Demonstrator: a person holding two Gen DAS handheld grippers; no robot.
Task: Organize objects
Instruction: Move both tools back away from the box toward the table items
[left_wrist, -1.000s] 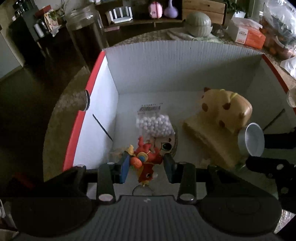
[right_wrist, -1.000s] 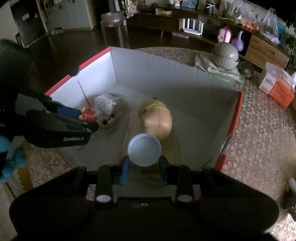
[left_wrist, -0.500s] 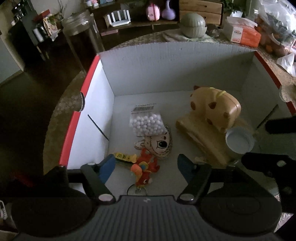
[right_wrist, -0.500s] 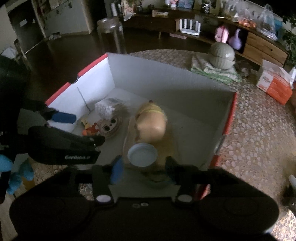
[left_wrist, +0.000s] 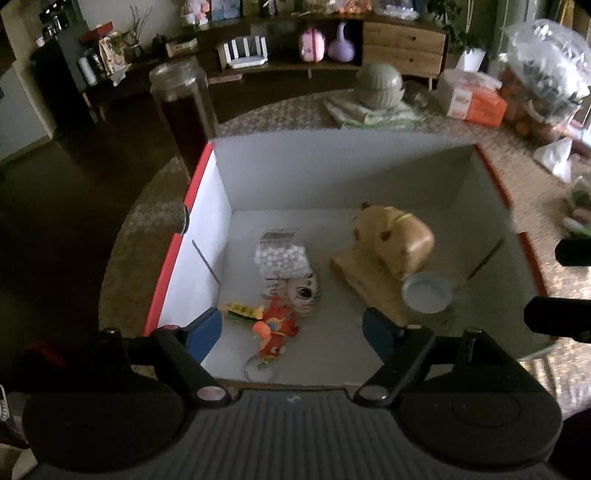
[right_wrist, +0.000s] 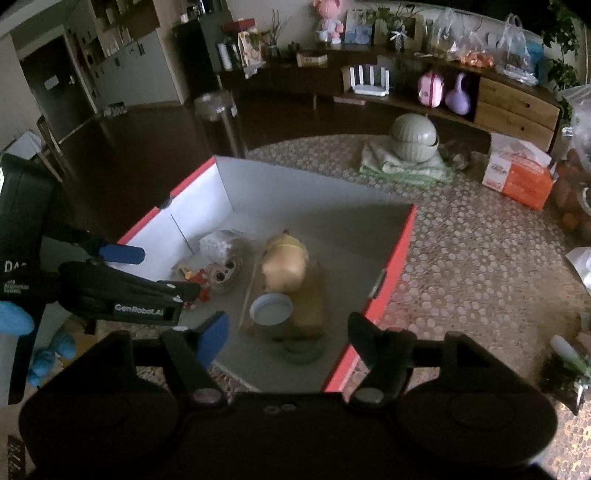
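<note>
left tool (left_wrist: 291, 328): blue-padded jaws spread wide, nothing between the pads; they have just been opening. it hangs above the near left corner of the box (left_wrist: 332, 173), a white corrugated carton with red outer walls on the pebble-patterned surface (right_wrist: 480, 266). the red toy keychain (left_wrist: 275, 326), soft-looking with a metal ring at its near end, lies loose on the box floor directly below and slightly ahead of this tool, long axis running away from it. beyond it sit a flat cartoon-face piece (left_wrist: 301, 293) and a clear pack of small white balls (left_wrist: 282, 258).

centre: a tan spotted plush (left_wrist: 391, 238), rounded, rests on a flat yellowish pad (left_wrist: 354, 277).

right tool (right_wrist: 288, 338): jaws likewise apart and empty, just been opening. the small round tin (right_wrist: 271, 309), pale, shallow and smooth-rimmed, lies just ahead and below it, against the plush.

judgement: both items appear deposited; the next item must come from outside the box. each tool is nearer its own item.
</note>
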